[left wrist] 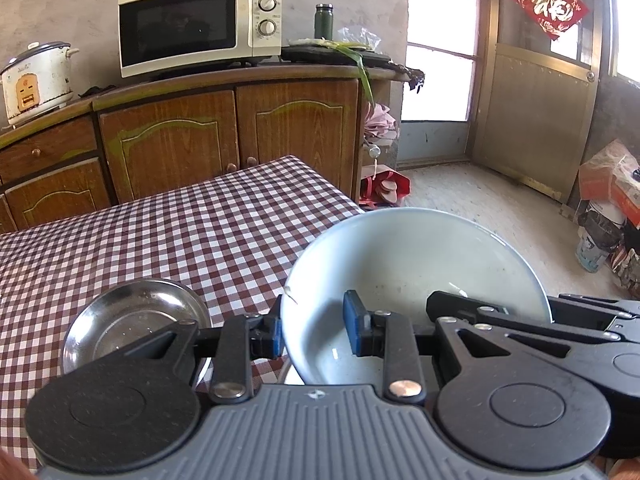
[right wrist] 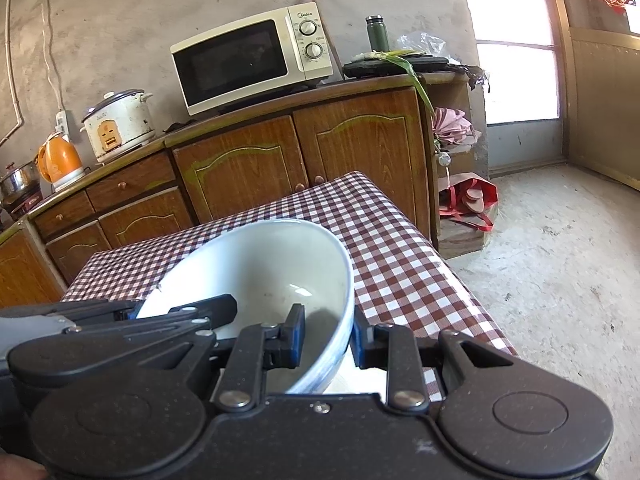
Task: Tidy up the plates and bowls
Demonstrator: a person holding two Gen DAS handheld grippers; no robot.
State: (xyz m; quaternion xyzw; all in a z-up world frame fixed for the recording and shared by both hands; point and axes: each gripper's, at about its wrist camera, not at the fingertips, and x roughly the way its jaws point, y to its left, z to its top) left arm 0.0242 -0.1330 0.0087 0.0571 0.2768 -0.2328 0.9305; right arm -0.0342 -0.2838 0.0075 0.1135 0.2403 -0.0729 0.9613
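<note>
— Bowl (left wrist: 400, 264), white: where do you hold it?
— Lower centre of both views, above the checked worktop (left wrist: 180, 232). Your left claw (left wrist: 316, 332) is clamped on its left rim, your right claw (right wrist: 328, 338) on its right rim.
— Steel dish (left wrist: 132, 320)?
— Lower left, on the worktop.

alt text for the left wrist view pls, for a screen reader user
The left gripper is clamped on the near rim of a white bowl, with the right gripper gripping its other side. A steel dish sits to the left on the checked tablecloth.
</note>
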